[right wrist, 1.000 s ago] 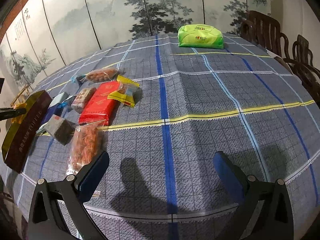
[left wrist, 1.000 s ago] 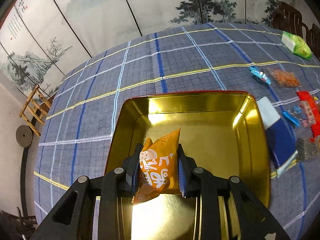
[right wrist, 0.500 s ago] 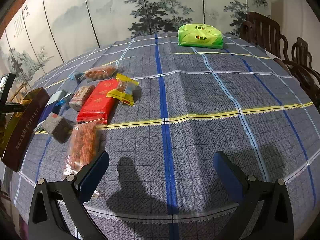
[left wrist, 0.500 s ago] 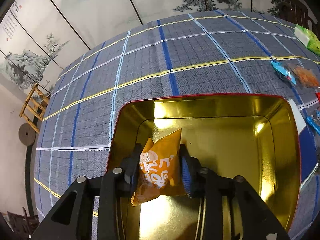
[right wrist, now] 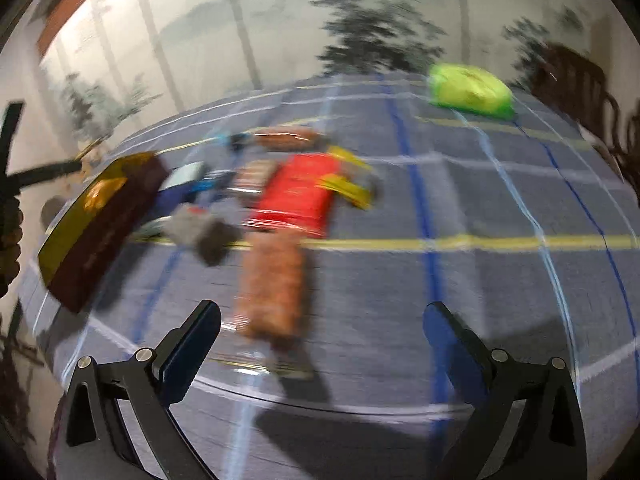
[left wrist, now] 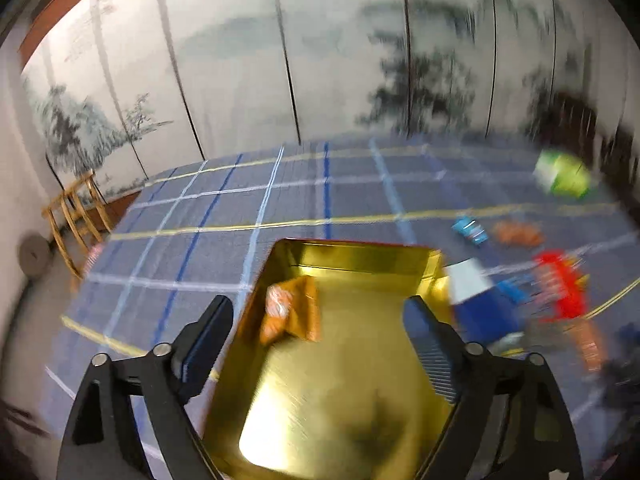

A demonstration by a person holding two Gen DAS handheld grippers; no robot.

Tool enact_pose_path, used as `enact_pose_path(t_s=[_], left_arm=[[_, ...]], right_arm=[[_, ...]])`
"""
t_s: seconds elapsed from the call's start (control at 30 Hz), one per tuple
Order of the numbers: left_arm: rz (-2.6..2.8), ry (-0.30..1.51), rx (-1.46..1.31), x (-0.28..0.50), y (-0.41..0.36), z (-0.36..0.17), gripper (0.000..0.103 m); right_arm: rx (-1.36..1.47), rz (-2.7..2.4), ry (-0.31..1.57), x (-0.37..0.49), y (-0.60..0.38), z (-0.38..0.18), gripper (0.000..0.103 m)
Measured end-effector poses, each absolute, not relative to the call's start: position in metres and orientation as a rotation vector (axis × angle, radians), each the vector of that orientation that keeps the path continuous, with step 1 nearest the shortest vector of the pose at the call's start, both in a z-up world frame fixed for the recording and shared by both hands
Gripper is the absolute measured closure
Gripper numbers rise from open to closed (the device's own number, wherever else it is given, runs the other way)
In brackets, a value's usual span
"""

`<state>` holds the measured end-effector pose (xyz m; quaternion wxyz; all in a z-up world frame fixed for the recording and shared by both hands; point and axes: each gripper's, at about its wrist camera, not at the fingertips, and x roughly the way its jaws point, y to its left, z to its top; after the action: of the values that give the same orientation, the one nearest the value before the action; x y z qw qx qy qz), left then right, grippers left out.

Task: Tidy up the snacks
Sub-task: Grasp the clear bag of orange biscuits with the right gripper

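An orange snack packet point(left wrist: 291, 309) lies loose in the far left part of the gold tin point(left wrist: 352, 380), which has a red rim. My left gripper point(left wrist: 318, 332) hovers above the tin with its jaws opening wide and nothing between them. In the right wrist view the tin point(right wrist: 96, 224) shows as a dark box at the left. My right gripper point(right wrist: 322, 340) stands open over the cloth, with a long clear pack of orange-brown snacks point(right wrist: 272, 284) lying ahead between its fingers, untouched. Both views are blurred.
A red packet point(right wrist: 300, 196), a grey block point(right wrist: 204, 232), a blue-and-white pack point(right wrist: 180, 188), yellow-edged wrappers point(right wrist: 348, 184) and a small orange bag point(right wrist: 286, 138) crowd the blue checked cloth. A green tissue pack point(right wrist: 470, 90) sits far back. Dark wooden chairs point(right wrist: 576, 84) stand at the right.
My left gripper let go of the orange packet, which now lies in the tin, and it pulled back and up. My right gripper shifted left toward the long snack pack.
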<state>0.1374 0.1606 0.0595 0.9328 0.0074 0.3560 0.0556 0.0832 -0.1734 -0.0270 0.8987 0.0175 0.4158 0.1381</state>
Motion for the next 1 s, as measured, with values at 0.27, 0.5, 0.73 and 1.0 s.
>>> enact_pose_path(t_s=[0.27,0.5,0.73,1.0], left_arm=[[0.119,0.657,-0.181,0.042,0.167,0.055,0.016],[0.267,0.705,-0.119,0.007,0.172,0.038,0.009],[0.375,0.656,-0.132,-0.018,0.196,0.031,0.002],[0.325,0.73,-0.17,-0.025,0.201,0.021,0.002]], right_arm=[[-0.043,0.28,0.984,0.107,-0.149,-0.043,0.025],[-0.147,0.267,0.98,0.103,-0.139,-0.039,0.065],[-0.015,0.372,0.964,0.089,-0.14,-0.006,0.065],[0.053,0.605,0.908,0.111,-0.051,0.058,0.065]])
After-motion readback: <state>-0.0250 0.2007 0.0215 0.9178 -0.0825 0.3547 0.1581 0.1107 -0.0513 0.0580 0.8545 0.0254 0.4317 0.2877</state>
